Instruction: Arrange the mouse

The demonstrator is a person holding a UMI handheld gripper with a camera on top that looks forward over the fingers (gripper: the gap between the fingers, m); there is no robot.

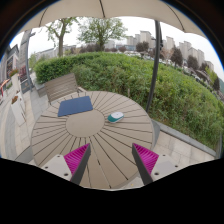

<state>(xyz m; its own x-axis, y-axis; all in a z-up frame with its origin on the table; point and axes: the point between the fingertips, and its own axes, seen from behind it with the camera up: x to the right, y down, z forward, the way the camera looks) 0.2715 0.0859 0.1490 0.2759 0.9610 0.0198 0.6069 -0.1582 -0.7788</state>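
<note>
A small white and teal mouse [116, 117] lies on the round slatted wooden table [60, 135], right of its middle. A dark blue mouse mat [76, 105] lies flat on the far left part of the table. My gripper [111, 160] is open and empty, with its magenta pads [76, 157] wide apart above the near part of the table. The mouse is well beyond the fingers, slightly right of the midline, and apart from the mat.
A wooden chair [62, 87] stands behind the table. A parasol pole [156, 62] rises to the right. A green hedge [150, 85], trees and buildings lie beyond. Paving borders the table on the left.
</note>
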